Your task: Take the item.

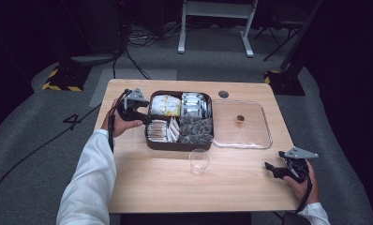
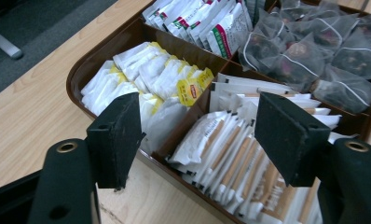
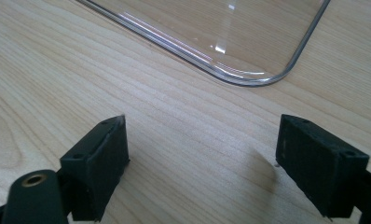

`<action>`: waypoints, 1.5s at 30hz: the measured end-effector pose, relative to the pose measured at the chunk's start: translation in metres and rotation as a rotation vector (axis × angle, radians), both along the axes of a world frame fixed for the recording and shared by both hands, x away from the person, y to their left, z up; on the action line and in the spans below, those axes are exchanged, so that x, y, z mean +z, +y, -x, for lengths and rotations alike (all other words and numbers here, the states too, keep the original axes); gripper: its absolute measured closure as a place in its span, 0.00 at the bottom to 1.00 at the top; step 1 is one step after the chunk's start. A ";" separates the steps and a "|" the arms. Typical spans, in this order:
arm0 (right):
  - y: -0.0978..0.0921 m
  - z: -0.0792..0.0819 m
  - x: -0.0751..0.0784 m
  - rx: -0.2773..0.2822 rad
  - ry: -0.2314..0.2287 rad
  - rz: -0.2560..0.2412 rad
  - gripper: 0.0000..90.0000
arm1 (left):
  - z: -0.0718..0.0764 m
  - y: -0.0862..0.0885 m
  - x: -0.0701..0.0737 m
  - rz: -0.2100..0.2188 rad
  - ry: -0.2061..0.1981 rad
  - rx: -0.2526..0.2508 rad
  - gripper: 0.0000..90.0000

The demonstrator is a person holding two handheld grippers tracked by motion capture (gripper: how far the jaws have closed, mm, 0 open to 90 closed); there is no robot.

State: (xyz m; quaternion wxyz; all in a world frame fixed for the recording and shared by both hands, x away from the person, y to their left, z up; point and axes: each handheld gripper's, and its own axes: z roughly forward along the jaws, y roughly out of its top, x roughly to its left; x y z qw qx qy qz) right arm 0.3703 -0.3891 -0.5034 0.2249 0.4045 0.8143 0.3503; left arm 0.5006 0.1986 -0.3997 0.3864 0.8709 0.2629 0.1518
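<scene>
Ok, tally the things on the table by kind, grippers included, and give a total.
Compartment tray of tea bags and sachets: 1
Clear lid: 1
Clear plastic cup: 1
Grippers: 2, the left gripper and the right gripper
Total: 5

- My left gripper (image 2: pixel 200 140) is showing matt black, rough pads.
- The table (image 3: pixel 81 70) is looking like smooth, pale wood.
- The clear lid (image 3: pixel 230 37) is shining like glossy plastic.
- The paper packets (image 2: pixel 221 158) are sitting in a shiny brown tray (image 2: pixel 88 70).
</scene>
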 end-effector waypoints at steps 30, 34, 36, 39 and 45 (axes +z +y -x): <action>0.001 0.001 0.000 0.002 -0.009 0.008 0.19 | -0.048 -0.027 -0.029 -0.127 0.100 0.042 0.56; 0.001 0.001 0.000 0.002 -0.008 0.008 0.19 | -0.051 -0.028 -0.034 -0.138 0.105 0.060 0.54; 0.001 0.001 0.000 0.002 -0.011 0.010 0.19 | -0.053 -0.030 -0.037 -0.156 0.110 0.069 0.52; 0.001 0.001 0.000 0.003 -0.011 0.009 0.20 | -0.055 -0.031 -0.037 -0.139 0.131 0.052 0.52; 0.001 0.001 0.000 0.005 -0.013 0.010 0.20 | -0.055 -0.029 -0.039 -0.114 0.164 0.014 0.68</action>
